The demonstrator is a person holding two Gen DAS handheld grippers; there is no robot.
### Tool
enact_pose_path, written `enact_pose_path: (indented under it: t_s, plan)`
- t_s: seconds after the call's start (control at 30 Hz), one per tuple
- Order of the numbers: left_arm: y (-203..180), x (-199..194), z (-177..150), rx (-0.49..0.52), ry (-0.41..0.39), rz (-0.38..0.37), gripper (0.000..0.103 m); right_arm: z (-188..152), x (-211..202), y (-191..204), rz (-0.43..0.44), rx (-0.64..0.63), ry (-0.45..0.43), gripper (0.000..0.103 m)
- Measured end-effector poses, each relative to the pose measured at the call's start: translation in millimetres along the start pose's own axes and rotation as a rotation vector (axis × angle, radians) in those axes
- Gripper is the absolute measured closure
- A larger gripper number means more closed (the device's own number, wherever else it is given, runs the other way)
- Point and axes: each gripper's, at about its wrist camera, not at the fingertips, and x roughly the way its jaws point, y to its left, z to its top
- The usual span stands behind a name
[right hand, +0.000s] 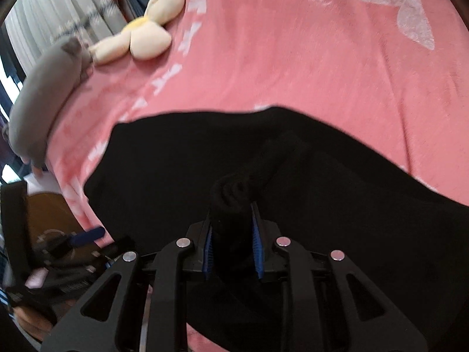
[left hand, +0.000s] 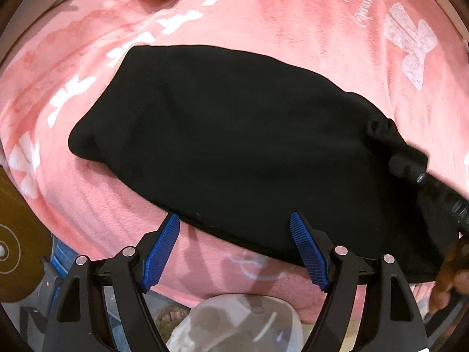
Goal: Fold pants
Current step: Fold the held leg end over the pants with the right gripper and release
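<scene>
Right hand-held gripper [right hand: 231, 228]: blue pads clenched on a bunched fold of the black pants [right hand: 263, 182], fabric gathered up between them. Left hand-held gripper [left hand: 234, 240]: jaws spread wide, nothing between them, tips just at the near hem of the pants. Pants lie folded across a pink blanket [left hand: 293, 14] on the bed. Cream flower plush [right hand: 143, 35] and grey plush [right hand: 47, 88] well beyond.

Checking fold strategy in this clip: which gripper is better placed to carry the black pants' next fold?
Probably the right gripper: its jaws are already shut on a bunched end of the black pants. The left gripper is open, empty, over the pants' near edge on the pink blanket.
</scene>
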Motion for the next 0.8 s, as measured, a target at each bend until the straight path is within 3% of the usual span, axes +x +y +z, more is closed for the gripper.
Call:
enact_pose_path:
  t_s: [0.2, 0.43, 0.6, 0.8]
  plan:
    - [7, 3, 2, -0.013, 0.008, -0.010, 0.028, -4, 4, 9, -0.028, -0.049, -0.004, 0.074]
    - [11, 3, 3, -0.014, 0.009, -0.014, 0.028, -10, -8, 21, 0.028, -0.046, -0.017, 0.046]
    - [11, 4, 3, -0.012, 0.020, -0.006, 0.027, -20, -34, 15, 0.020, -0.019, -0.053, 0.046]
    - [12, 10, 10, -0.009, 0.055, 0.006, 0.027, -27, -68, -24, -0.105, 0.065, -0.099, 0.043]
